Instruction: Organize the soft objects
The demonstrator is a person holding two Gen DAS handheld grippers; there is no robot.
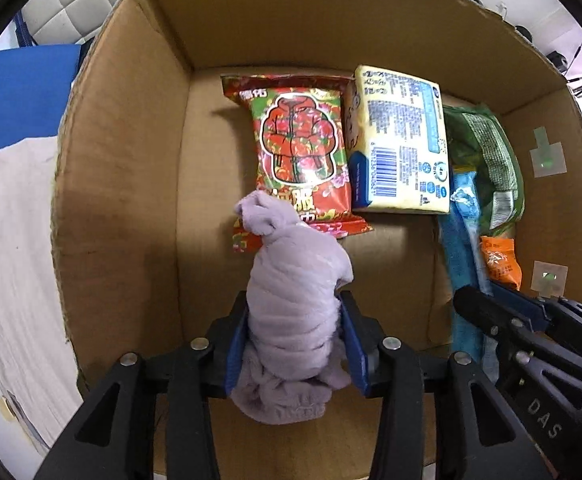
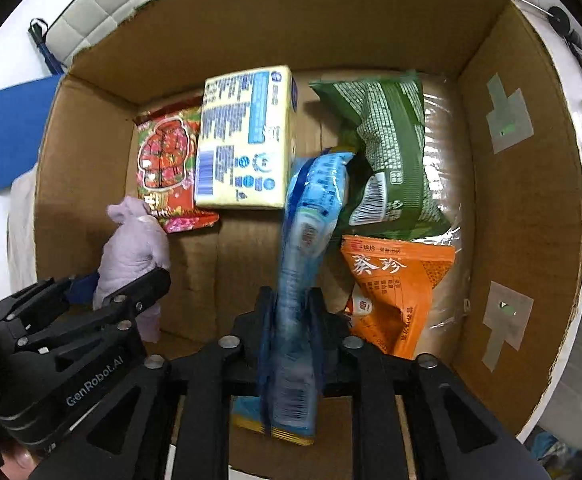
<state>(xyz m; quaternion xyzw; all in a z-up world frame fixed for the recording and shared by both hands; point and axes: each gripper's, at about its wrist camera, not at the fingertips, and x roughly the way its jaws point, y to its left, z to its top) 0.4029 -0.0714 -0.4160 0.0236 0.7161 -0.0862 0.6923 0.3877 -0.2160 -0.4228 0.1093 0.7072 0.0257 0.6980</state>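
My left gripper (image 1: 297, 312) is shut on a rolled lilac fleece cloth (image 1: 297, 296) and holds it inside an open cardboard box (image 1: 123, 160), near its left side; the cloth also shows in the right wrist view (image 2: 135, 248). My right gripper (image 2: 291, 304) is shut on a blue plastic pack (image 2: 303, 248), held inside the same box; this pack shows in the left wrist view (image 1: 461, 240). On the box floor lie a red flowered pack (image 1: 303, 148), a yellow tissue pack (image 1: 401, 140), a green bag (image 2: 387, 152) and an orange bag (image 2: 391, 284).
The box walls (image 2: 523, 200) rise all round both grippers. A white cloth (image 1: 11, 248) and a blue board (image 1: 19, 96) lie outside the box at the left. The box floor in front of the packs (image 2: 231, 264) is bare cardboard.
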